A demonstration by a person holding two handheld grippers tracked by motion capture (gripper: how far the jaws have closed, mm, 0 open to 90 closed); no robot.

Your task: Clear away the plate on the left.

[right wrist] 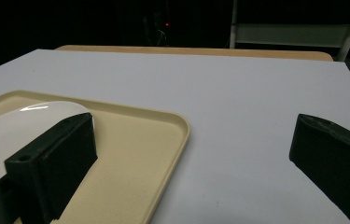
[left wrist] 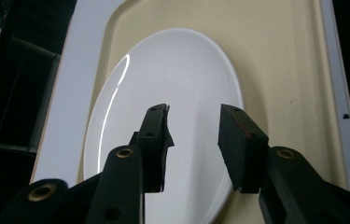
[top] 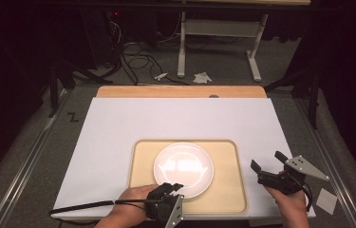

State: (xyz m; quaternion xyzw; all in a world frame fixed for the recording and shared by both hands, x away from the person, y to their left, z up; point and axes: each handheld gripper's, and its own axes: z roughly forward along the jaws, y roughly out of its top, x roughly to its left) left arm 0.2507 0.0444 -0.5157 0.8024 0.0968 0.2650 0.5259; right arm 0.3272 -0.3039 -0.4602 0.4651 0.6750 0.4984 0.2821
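A white round plate (top: 183, 167) lies on a beige tray (top: 225, 161) in the near middle of the table. My left gripper (top: 172, 186) hovers over the plate's near rim, held in a hand from below. In the left gripper view its jaws (left wrist: 193, 116) stand apart above the plate (left wrist: 163, 70), with nothing pinched between them. My right gripper (top: 267, 159) sits just right of the tray, jaws wide apart and empty. In the right gripper view the gripper (right wrist: 191, 135) looks across the tray's corner (right wrist: 135, 140) and the plate's edge (right wrist: 4, 126).
The tray rests on a white board (top: 118, 128) covering the table, with a wooden strip (top: 180, 91) along the far edge. A small white paper (top: 326, 200) lies off the board at the right. Desk legs and cables occupy the floor beyond.
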